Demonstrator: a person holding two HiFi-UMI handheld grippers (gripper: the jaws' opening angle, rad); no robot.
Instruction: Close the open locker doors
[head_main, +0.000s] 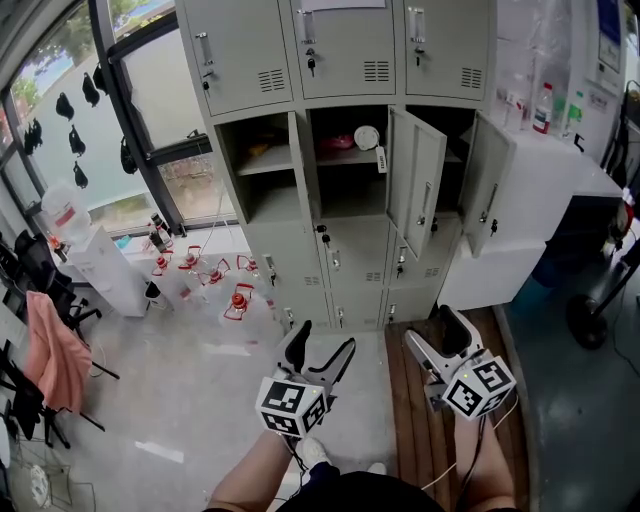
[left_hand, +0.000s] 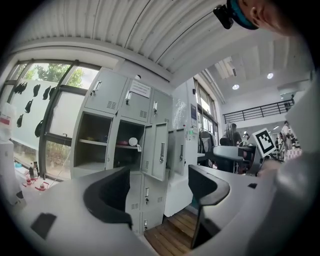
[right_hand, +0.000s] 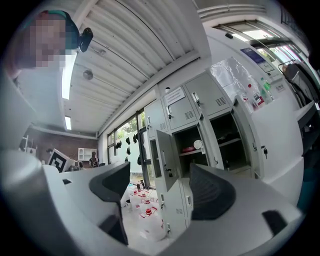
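Several locker doors (head_main: 417, 180) ajar, water jugs (head_main: 238, 300) on floor nearby, left tongs (head_main: 326, 336) and right tongs (head_main: 427, 323) gaping, empty.

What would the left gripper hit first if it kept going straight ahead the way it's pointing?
Probably the middle locker's open door, which is straight ahead beyond the left gripper's open, empty jaws. Depth is unclear, so it might instead reach the closed lower lockers beneath.

Bright daylight from window (head_main: 70, 120), sharp head view — fisheye-warped gripper views
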